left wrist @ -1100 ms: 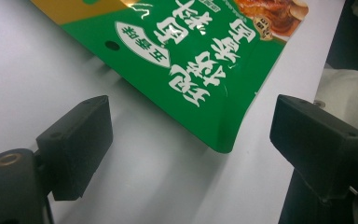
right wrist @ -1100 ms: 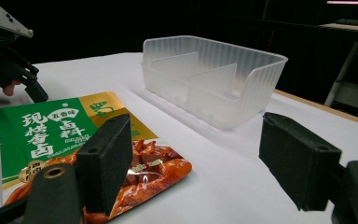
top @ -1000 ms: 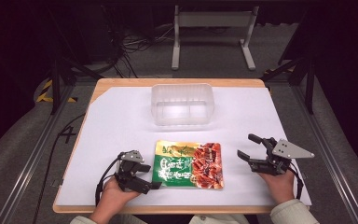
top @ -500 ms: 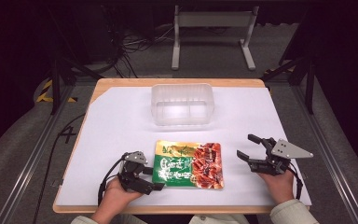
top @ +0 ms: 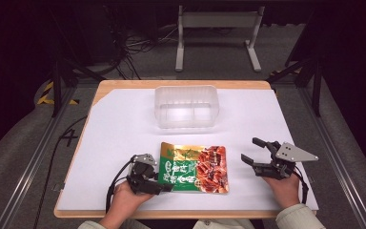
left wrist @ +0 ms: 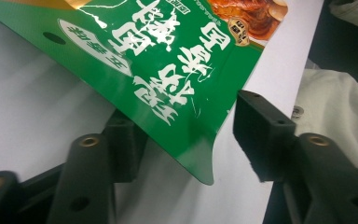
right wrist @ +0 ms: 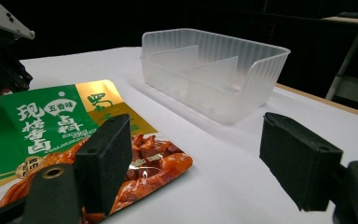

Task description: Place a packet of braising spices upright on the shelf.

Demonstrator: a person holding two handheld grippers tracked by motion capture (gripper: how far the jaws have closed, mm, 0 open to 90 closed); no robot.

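1. Left gripper is closing its jaws around the near left corner of one snack pouch, pads not yet pressing
2. Right gripper is hovering part open, holding nothing, right of the pouch
3. One clear container is sitting beyond; its dividers are showing faintly

The left gripper points toward 3 o'clock, its jaws just closing; the right gripper points toward 10 o'clock, jaws parted.
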